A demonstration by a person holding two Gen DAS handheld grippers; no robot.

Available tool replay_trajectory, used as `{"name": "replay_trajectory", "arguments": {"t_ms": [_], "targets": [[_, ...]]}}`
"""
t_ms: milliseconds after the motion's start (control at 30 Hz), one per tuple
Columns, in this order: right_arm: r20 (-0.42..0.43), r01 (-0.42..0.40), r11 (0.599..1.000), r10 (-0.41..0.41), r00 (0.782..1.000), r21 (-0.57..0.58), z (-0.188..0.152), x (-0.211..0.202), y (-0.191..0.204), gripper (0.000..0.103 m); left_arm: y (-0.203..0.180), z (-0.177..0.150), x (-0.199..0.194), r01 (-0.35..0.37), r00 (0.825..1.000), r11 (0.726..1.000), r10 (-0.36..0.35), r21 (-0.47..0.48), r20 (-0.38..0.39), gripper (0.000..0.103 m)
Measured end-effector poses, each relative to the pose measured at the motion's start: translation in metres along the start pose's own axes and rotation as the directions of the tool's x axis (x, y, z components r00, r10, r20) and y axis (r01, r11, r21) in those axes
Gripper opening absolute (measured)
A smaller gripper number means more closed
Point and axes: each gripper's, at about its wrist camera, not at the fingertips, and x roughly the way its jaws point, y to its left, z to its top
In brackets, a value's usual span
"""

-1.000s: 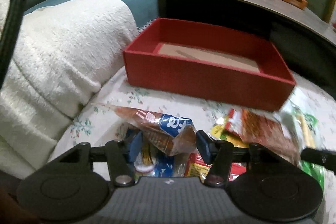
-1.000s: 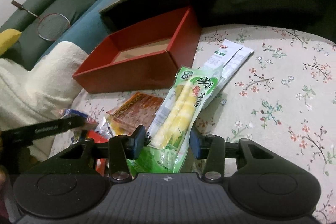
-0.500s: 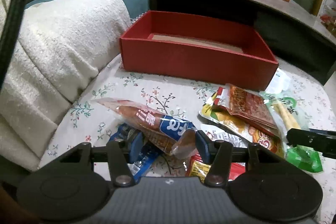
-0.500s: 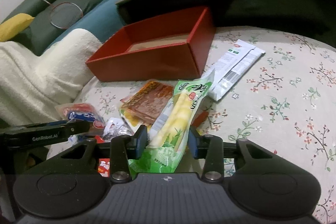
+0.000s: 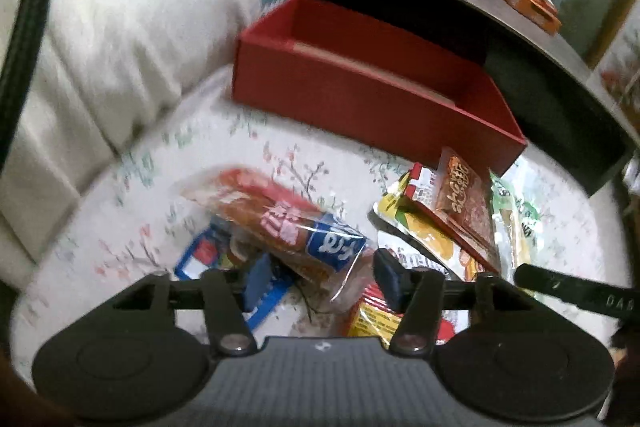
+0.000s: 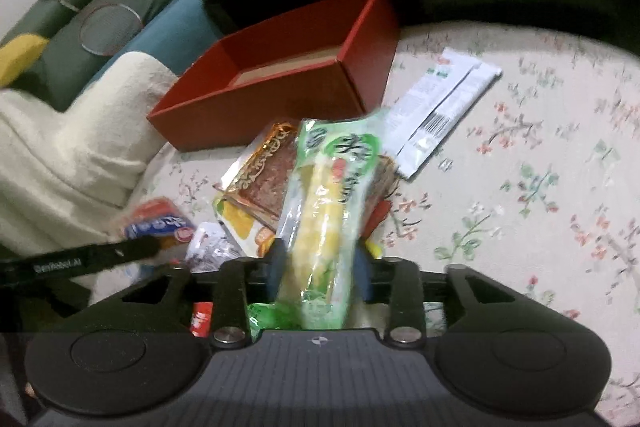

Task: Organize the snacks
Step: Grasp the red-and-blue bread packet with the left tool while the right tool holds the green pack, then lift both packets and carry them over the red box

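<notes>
Our left gripper [image 5: 318, 277] has just been opening, its jaws apart around the sausage pack [image 5: 280, 223], which could slide back onto the heap. Our right gripper [image 6: 320, 267], also just opening, straddles the corn pack [image 6: 332, 203]; we cannot tell whether its pads press. The red box [image 6: 280, 95] waits beyond, empty. Blur hides the labels.
</notes>
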Motion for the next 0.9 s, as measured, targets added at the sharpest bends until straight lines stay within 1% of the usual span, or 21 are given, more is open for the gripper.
{"name": "replay_trajectory", "arguments": {"t_ms": [33,100,133,200,267,300,333,367,400,433,467,500,533,567,600,667,767,833,900], "targets": [[-0.002,-0.009,1.0,0.009,1.0,0.008,0.001,0.0,-0.001,0.063,0.007,-0.001,0.002,0.021,1.0,0.999,-0.022,-0.046,-0.012,0.063],[0.026,-0.007,1.0,0.006,1.0,0.02,0.002,-0.002,-0.003,0.067,0.022,-0.002,0.0,0.074,0.997,0.989,-0.076,-0.128,-0.009,0.069],[0.03,-0.004,1.0,0.004,1.0,0.023,0.003,-0.002,-0.004,0.068,0.028,-0.002,-0.001,0.092,0.995,0.982,-0.095,-0.164,-0.007,0.071],[0.043,-0.007,0.999,0.005,0.999,0.052,0.006,-0.001,-0.008,0.07,0.042,-0.003,-0.004,0.13,0.991,0.96,-0.131,-0.247,0.009,0.077],[0.053,0.018,0.998,-0.021,0.998,0.066,0.009,0.004,-0.009,0.07,0.055,-0.002,0.0,0.154,0.987,0.926,-0.159,-0.345,0.014,0.081],[0.05,0.029,0.998,-0.032,0.998,0.052,0.011,0.008,-0.007,0.067,0.06,0.0,0.003,0.165,0.985,0.905,-0.171,-0.393,0.019,0.081],[0.048,0.043,0.999,-0.044,0.998,0.034,0.011,0.011,-0.004,0.059,0.062,0.003,0.006,0.185,0.981,0.889,-0.189,-0.419,0.032,0.081],[0.057,0.045,0.999,-0.046,0.997,0.022,0.01,0.012,-0.002,0.057,0.061,0.006,0.008,0.184,0.982,0.885,-0.188,-0.427,0.032,0.082],[0.061,0.052,0.999,-0.052,0.997,0.008,0.01,0.012,0.001,0.051,0.058,0.01,0.01,0.166,0.985,0.892,-0.167,-0.421,0.035,0.082],[0.065,0.061,0.998,-0.059,0.996,-0.022,0.009,0.011,0.006,0.043,0.055,0.012,0.012,0.146,0.989,0.901,-0.143,-0.408,0.038,0.081],[0.07,0.071,0.996,-0.067,0.995,-0.054,0.009,0.009,0.011,0.042,0.048,0.015,0.014,0.114,0.993,0.918,-0.11,-0.38,0.032,0.078],[0.077,0.088,0.994,-0.082,0.994,-0.069,0.008,0.007,0.013,0.027,0.042,0.016,0.014,0.074,0.997,0.937,-0.07,-0.342,0.025,0.067],[0.084,0.081,0.994,-0.075,0.994,-0.069,0.007,0.004,0.013,0.017,0.035,0.018,0.014,0.027,1.0,0.952,-0.022,-0.304,0.019,0.059],[0.085,0.07,0.996,-0.064,0.994,-0.058,0.008,0.001,0.011,0.009,0.03,0.019,0.015,-0.01,1.0,0.964,0.013,-0.266,0.013,0.051],[0.085,0.045,0.998,-0.041,0.996,-0.046,0.008,-0.004,0.008,0.005,0.03,0.019,0.013,-0.006,1.0,0.966,0.012,-0.26,0.02,0.044],[0.09,0.011,0.999,-0.009,0.996,-0.031,0.009,-0.013,0.006,0.004,0.029,0.019,0.009,0.023,0.999,0.97,-0.016,-0.243,0.028,0.033],[0.091,-0.009,1.0,0.012,0.996,-0.03,0.011,-0.014,0.007,0.004,0.03,0.016,0.007,0.031,0.999,0.968,-0.024,-0.249,0.028,0.029],[0.075,-0.053,0.999,0.053,0.996,-0.007,0.012,-0.012,0.007,0.004,0.035,0.016,0.0,0.057,0.998,0.964,-0.05,-0.259,0.033,0.026],[0.075,-0.071,0.997,0.071,0.995,-0.009,0.013,-0.011,0.01,0.004,0.034,0.019,-0.008,0.063,0.997,0.967,-0.052,-0.248,0.049,0.023]]}}
